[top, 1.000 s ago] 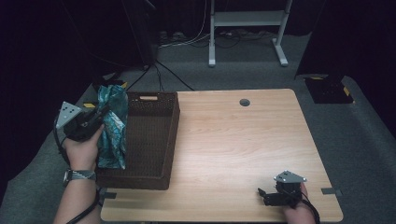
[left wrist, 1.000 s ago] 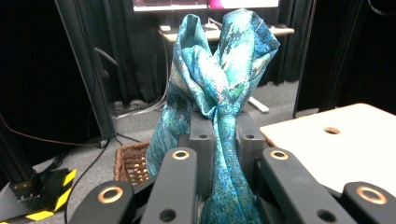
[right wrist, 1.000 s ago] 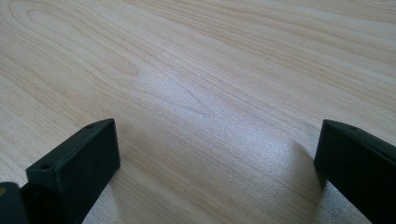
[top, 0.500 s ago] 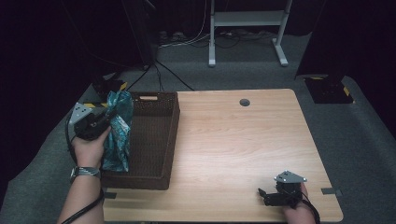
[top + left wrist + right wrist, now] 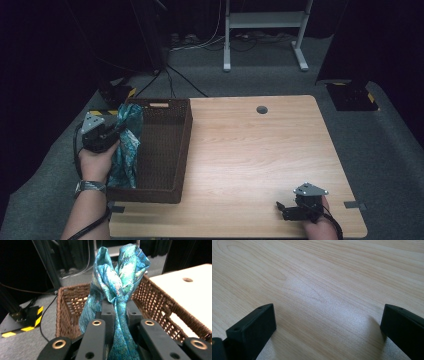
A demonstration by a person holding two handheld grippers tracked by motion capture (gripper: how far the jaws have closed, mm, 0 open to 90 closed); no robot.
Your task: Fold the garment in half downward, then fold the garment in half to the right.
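Note:
A teal patterned cloth (image 5: 127,142) (image 5: 120,285) hangs bunched over the left side of a brown wicker basket (image 5: 167,145) (image 5: 160,297). My left gripper (image 5: 120,127) (image 5: 120,310) is shut on the cloth, its jaws pinching the twisted middle, with folds rising above and the tail hanging down into the basket. My right gripper (image 5: 284,210) (image 5: 325,325) rests low on the wooden table (image 5: 260,165) near its front right corner. Its jaws stand wide apart with bare wood between them.
The basket sits on the table's left end, its near wall at the front edge. A round cable hole (image 5: 261,109) marks the far middle of the table. Black floor boxes with yellow stripes (image 5: 120,97), cables and a white stand (image 5: 262,35) lie beyond.
My left gripper has carried the cloth to the right and slightly forward, from outside the basket's left wall to over its left side. The right gripper has stayed put.

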